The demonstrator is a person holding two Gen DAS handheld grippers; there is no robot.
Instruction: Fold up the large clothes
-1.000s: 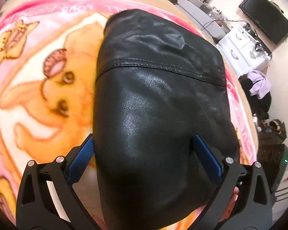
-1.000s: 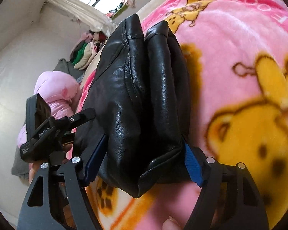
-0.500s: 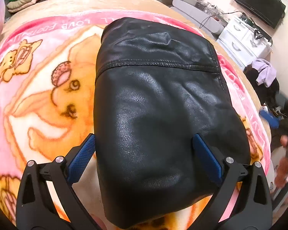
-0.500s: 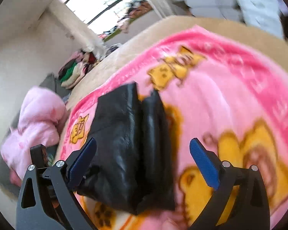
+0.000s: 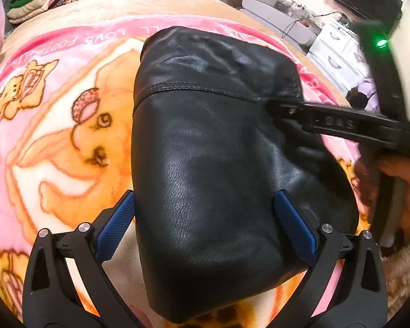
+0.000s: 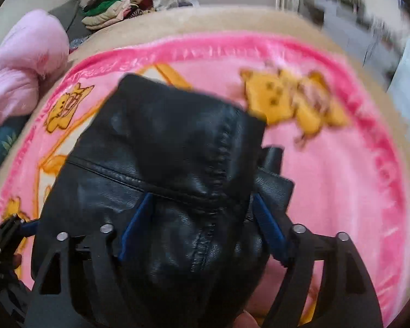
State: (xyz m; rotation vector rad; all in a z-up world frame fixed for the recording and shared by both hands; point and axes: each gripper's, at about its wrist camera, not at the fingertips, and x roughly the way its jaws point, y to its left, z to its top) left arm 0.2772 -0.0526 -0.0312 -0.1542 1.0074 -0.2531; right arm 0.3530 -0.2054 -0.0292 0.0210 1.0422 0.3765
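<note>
While the black leather jacket (image 5: 221, 164) lies folded in a thick bundle on the pink cartoon blanket (image 5: 54, 104), both grippers are over it. The left gripper (image 5: 205, 227) has its blue fingers (image 5: 114, 224) spread wide apart, one on each side of the bundle's near end, and it is not squeezing. The right gripper (image 6: 202, 227) has its blue fingers (image 6: 135, 224) closer together, pressing into a fat bunch of leather along a stitched seam. From the left wrist view, the right gripper reaches in from the right side and meets the jacket at the seam. A pile of clothes (image 6: 109, 11) sits far back, beyond the bed (image 5: 150, 2).
</note>
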